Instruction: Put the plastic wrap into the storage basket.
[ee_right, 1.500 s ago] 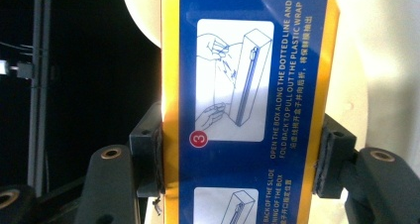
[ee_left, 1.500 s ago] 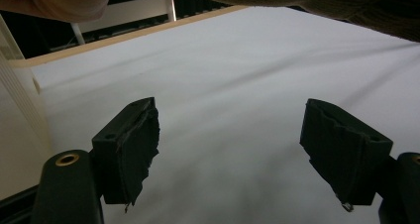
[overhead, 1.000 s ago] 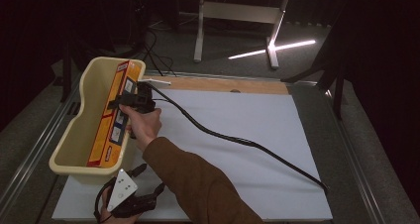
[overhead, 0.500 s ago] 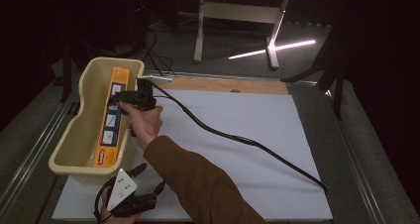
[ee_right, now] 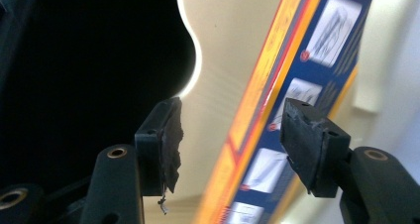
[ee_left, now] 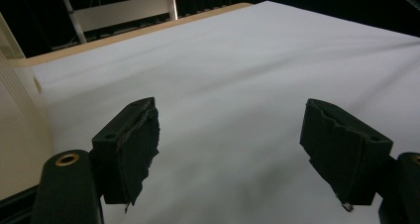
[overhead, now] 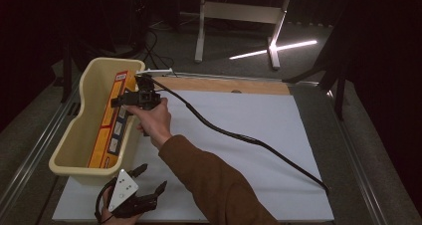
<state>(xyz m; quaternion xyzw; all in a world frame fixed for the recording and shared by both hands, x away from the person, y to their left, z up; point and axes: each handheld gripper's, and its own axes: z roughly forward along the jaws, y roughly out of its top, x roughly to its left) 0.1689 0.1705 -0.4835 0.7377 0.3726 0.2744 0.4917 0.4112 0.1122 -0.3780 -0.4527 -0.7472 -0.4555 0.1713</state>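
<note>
cream plastic bin sits at the near-left part of the white sheet, and everything else places itself around it. a long orange-and-blue box lies inside the bin, leaning along the wall nearest the sheet. the right gripper hovers over that wall, jaws spread — in its own view they straddle the box without touching it. just in front of the bin, the left gripper rests low over the sheet, jaws wide apart on nothing.
</note>
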